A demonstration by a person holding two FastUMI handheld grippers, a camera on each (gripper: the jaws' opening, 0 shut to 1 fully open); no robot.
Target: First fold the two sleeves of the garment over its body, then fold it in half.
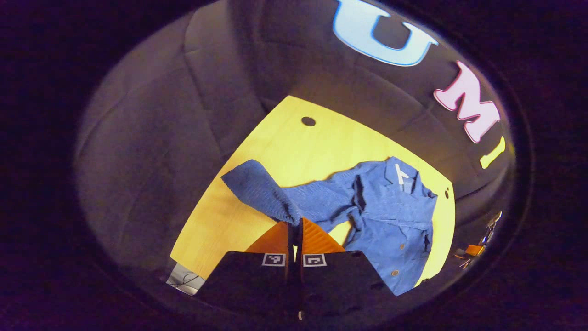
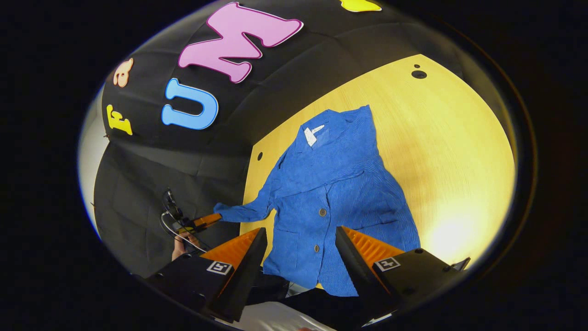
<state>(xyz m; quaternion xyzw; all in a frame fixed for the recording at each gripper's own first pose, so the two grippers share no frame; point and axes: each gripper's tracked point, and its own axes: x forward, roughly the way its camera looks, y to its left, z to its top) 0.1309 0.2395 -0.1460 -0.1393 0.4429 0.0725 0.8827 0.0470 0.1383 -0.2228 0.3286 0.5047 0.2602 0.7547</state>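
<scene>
Sleeve [image 1: 259,191] of blue corduroy button-front jacket [image 2: 333,197] pinched in left gripper [image 1: 295,224], lifted off yellow wooden table [image 1: 294,147]. First sleeve fold underway. Right gripper [image 2: 301,241] gaping, idle above hem. Next: carry cuff across chest, release.

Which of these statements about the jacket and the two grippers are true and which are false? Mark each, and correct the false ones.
1. The left gripper is shut on a sleeve. True.
2. The right gripper is shut on the jacket's hem. False: its fingers stand wide apart, holding nothing, with the jacket showing between them.
3. The jacket lies on a yellow wooden table. True.
4. The jacket is already folded in half. False: its body lies spread open, with collar and buttons showing.
5. A white tag shows near the collar. True.
</scene>
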